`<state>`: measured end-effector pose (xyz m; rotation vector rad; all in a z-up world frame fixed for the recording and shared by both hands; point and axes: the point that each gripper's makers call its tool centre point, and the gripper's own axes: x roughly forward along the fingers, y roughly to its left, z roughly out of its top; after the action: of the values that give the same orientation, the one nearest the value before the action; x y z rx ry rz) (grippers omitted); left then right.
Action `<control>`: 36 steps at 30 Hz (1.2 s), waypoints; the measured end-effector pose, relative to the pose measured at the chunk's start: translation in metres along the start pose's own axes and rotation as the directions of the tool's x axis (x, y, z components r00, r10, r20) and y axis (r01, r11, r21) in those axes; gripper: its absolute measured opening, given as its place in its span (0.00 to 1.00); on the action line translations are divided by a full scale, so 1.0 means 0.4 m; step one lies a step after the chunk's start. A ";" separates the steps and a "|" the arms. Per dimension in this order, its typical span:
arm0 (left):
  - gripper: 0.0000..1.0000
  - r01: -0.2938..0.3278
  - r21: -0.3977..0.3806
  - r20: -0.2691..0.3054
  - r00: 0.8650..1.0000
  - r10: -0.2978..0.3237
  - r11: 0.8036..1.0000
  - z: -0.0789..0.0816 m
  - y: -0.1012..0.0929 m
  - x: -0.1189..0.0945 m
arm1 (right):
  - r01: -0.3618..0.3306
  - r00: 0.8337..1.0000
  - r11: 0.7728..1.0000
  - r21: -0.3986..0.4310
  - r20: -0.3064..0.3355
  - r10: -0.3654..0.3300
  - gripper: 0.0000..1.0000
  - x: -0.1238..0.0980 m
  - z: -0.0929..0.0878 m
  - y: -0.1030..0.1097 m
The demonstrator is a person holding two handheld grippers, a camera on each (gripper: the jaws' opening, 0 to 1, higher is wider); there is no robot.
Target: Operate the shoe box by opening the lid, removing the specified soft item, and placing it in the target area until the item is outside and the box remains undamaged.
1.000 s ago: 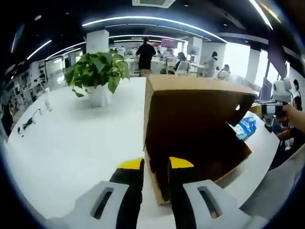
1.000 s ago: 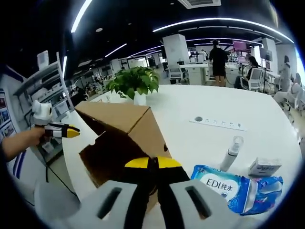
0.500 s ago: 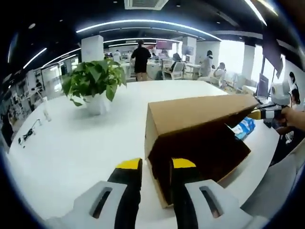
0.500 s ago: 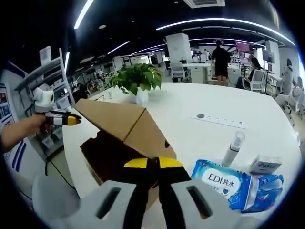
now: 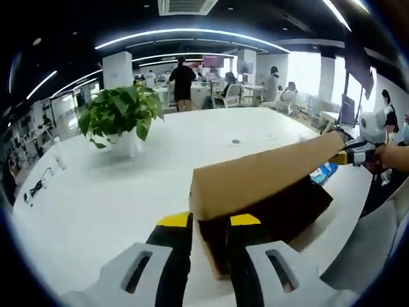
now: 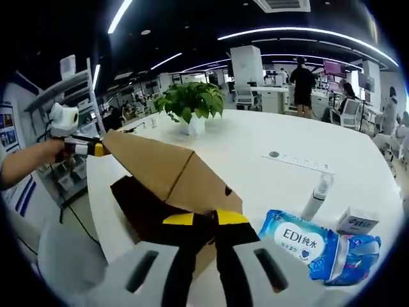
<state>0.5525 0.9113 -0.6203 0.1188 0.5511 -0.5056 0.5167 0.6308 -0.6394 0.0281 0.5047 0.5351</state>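
A brown cardboard shoe box (image 5: 214, 259) lies on the white table (image 5: 102, 204), its hinged lid (image 5: 262, 174) slanting low over the dark inside. My left gripper (image 5: 209, 220) is open, one jaw on each side of the box's near end wall. My right gripper (image 5: 345, 157) shows at the lid's far corner, yellow tip against it. In the right gripper view the lid (image 6: 150, 160) slopes down toward my right gripper (image 6: 205, 219), which looks shut in front of the box (image 6: 144, 211). My left gripper (image 6: 96, 149) sits at the lid's far corner. A blue wet-wipe pack (image 6: 307, 246) lies outside, right of the box.
A potted plant (image 5: 118, 115) stands mid-table (image 6: 192, 102). A spray bottle (image 6: 317, 195), a small white carton (image 6: 356, 222) and a flush socket strip (image 6: 297, 161) lie right of the box. The table edge (image 5: 348, 217) runs behind the box. People stand far back.
The lid has swung down from nearly upright to a low slant over the box. Both grippers have stayed near the box's two ends.
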 end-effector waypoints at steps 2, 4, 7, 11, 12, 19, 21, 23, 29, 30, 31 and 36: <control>0.18 0.009 -0.006 -0.007 1.000 -0.009 1.000 -0.010 -0.004 0.000 | -0.006 1.000 1.000 -0.005 -0.003 0.006 0.09 0.001 -0.004 0.001; 0.18 0.017 -0.003 -0.014 1.000 -0.017 1.000 -0.019 -0.010 -0.001 | -0.011 1.000 1.000 -0.009 -0.003 0.011 0.09 0.000 -0.007 0.002; 0.18 0.025 0.005 -0.020 0.999 -0.025 1.000 -0.029 -0.015 -0.004 | -0.029 1.000 0.999 -0.015 0.000 0.029 0.12 -0.001 -0.010 0.011; 0.19 0.040 0.014 -0.028 0.999 -0.040 0.999 -0.042 -0.022 -0.007 | -0.037 0.999 0.998 -0.055 -0.004 0.037 0.14 -0.001 -0.025 0.022; 0.19 0.041 0.016 -0.031 0.999 -0.040 0.999 -0.046 -0.023 -0.008 | -0.039 0.999 0.997 -0.060 -0.006 0.039 0.14 -0.001 -0.029 0.024; 0.22 0.067 0.034 -0.060 0.996 -0.064 0.997 -0.086 -0.037 -0.013 | -0.069 0.997 0.994 -0.086 -0.024 0.067 0.18 -0.004 -0.060 0.036; 0.22 0.073 0.029 -0.063 0.996 -0.071 0.997 -0.094 -0.039 -0.015 | -0.077 0.997 0.993 -0.091 -0.026 0.075 0.19 -0.006 -0.065 0.041; 0.24 0.081 0.028 -0.067 0.995 -0.079 0.996 -0.101 -0.045 -0.017 | -0.085 0.996 0.992 -0.097 -0.032 0.083 0.20 -0.007 -0.073 0.045; 0.28 0.116 0.039 -0.094 0.989 -0.112 0.992 -0.138 -0.071 -0.019 | -0.120 0.992 0.986 -0.112 -0.041 0.116 0.26 -0.010 -0.095 0.064; 0.28 0.123 0.038 -0.098 0.988 -0.119 0.992 -0.142 -0.075 -0.019 | -0.124 0.992 0.985 -0.119 -0.046 0.119 0.26 -0.010 -0.100 0.067; 0.29 0.121 0.040 -0.101 0.988 -0.116 0.992 -0.148 -0.075 -0.018 | -0.124 0.992 0.985 -0.120 -0.047 0.119 0.26 -0.011 -0.101 0.068; 0.32 0.130 0.043 -0.115 0.986 -0.124 0.991 -0.161 -0.078 -0.018 | -0.143 0.989 0.982 -0.120 -0.061 0.136 0.29 -0.014 -0.123 0.076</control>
<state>0.5015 0.9026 -0.6703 0.1615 0.6588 -0.6403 0.4750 0.6493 -0.6752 -0.0704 0.5221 0.7056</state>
